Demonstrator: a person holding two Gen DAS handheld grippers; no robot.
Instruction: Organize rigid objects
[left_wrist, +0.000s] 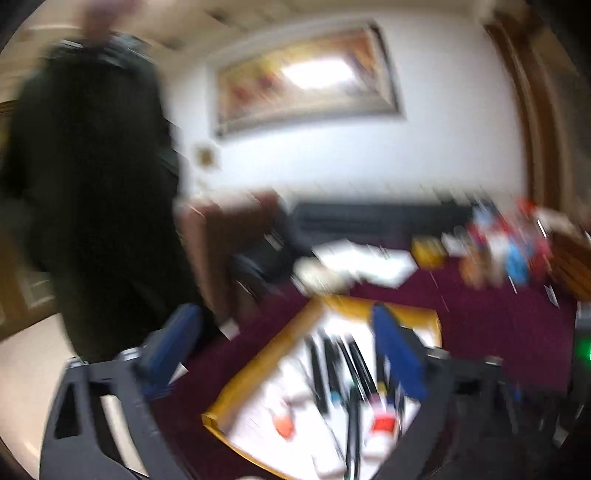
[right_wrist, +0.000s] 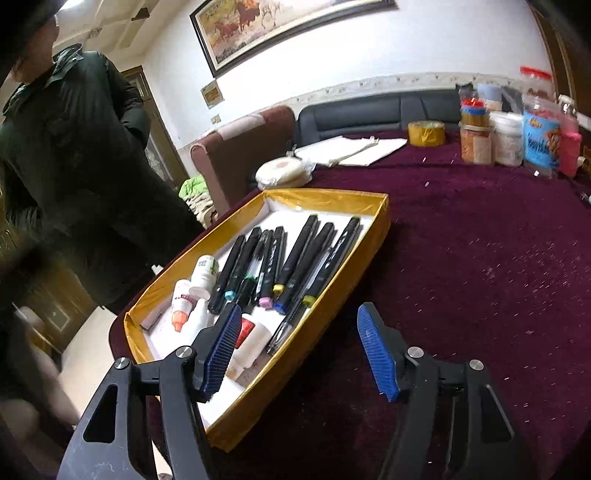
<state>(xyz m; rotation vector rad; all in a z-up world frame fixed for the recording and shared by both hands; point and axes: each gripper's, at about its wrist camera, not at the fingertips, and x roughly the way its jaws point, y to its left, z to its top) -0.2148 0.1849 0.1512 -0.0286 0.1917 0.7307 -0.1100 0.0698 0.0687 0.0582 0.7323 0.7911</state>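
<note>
here black markers (right_wrist: 295, 258) fill the gold box (right_wrist: 332, 199), both tools (right_wrist: 295, 347) wide, empty.

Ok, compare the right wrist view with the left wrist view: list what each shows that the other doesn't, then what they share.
Only the right wrist view: the right gripper, open with nothing between its pads; sharp detail of the markers lying side by side, the small bottles beside them, and the horses in the painting.

Only the left wrist view: the left gripper, wide open and empty; everything is motion-blurred.

Both: the gold-edged box on the maroon tablecloth, the jars at the far edge, and a person in a dark jacket.
</note>
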